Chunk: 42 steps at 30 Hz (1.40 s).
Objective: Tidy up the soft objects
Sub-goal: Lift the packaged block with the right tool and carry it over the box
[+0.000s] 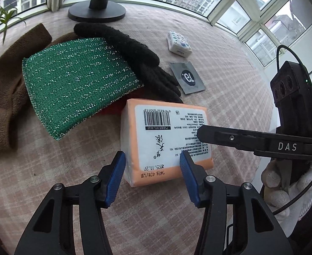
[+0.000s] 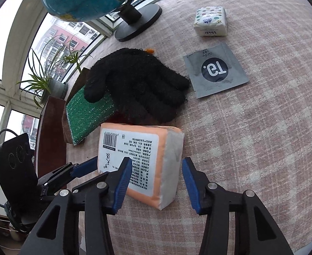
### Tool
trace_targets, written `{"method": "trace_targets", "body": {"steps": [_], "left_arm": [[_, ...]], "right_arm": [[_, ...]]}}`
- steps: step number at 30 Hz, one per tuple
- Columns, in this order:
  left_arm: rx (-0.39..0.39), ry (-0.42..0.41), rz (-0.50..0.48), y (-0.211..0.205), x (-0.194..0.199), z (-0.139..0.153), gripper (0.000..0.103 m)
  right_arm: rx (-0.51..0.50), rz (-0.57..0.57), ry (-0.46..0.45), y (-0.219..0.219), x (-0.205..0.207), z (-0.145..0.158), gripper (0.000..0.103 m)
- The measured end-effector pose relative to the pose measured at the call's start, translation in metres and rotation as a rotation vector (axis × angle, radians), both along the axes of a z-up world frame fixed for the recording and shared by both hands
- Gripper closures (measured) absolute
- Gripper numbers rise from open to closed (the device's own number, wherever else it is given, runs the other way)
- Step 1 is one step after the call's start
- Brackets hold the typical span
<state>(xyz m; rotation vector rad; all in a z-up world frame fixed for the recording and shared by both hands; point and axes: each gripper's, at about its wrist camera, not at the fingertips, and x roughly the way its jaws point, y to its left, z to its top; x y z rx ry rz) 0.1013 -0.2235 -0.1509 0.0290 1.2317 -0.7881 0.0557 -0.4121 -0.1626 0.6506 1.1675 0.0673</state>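
An orange tissue pack (image 1: 166,140) with a white label lies on the checked tablecloth, also in the right wrist view (image 2: 143,161). My left gripper (image 1: 152,170) is open, its blue pads (image 1: 117,174) on either side of the pack's near end. My right gripper (image 2: 157,180) is open around the pack's near corner; it shows from the side in the left wrist view (image 1: 200,132). Behind the pack lie a green sparkly sponge (image 1: 75,80), a black fuzzy glove (image 1: 134,55) and a brown knit piece (image 1: 5,97), overlapping.
A small white tissue pack (image 2: 211,21) and a grey sachet (image 2: 215,70) lie further back. A globe on a black stand (image 2: 134,19) is at the table's far edge. A potted plant (image 2: 49,80) stands by the windows.
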Motion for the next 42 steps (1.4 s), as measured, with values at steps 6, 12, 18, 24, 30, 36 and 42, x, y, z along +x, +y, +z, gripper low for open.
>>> {"method": "trace_targets", "body": {"steps": [6,12,18,24,30,36,42], "left_arm": [[0.003,-0.006,-0.022,-0.001,-0.004,0.001,0.055],[0.022,-0.023,-0.035,-0.003,-0.011,0.003,0.055],[0.025,-0.058,-0.049,-0.002,-0.021,0.011,0.055],[-0.002,-0.073,-0.028,0.011,-0.031,0.026,0.056],[-0.019,-0.121,0.003,0.036,-0.045,0.049,0.056],[-0.043,-0.18,0.074,0.079,-0.05,0.079,0.056],[-0.046,-0.263,0.17,0.134,-0.049,0.108,0.056]], "right_arm": [[-0.001,0.02,0.012,0.005,0.003,-0.005,0.061],[-0.02,0.024,0.014,0.009,0.002,-0.003,0.064],[-0.052,0.026,-0.001,0.018,-0.003,0.006,0.064],[-0.061,0.028,-0.025,0.032,-0.015,0.022,0.064],[-0.07,0.047,-0.069,0.06,-0.022,0.044,0.064],[-0.08,0.095,-0.133,0.103,-0.016,0.071,0.064],[-0.079,0.181,-0.208,0.162,-0.002,0.1,0.064]]}}
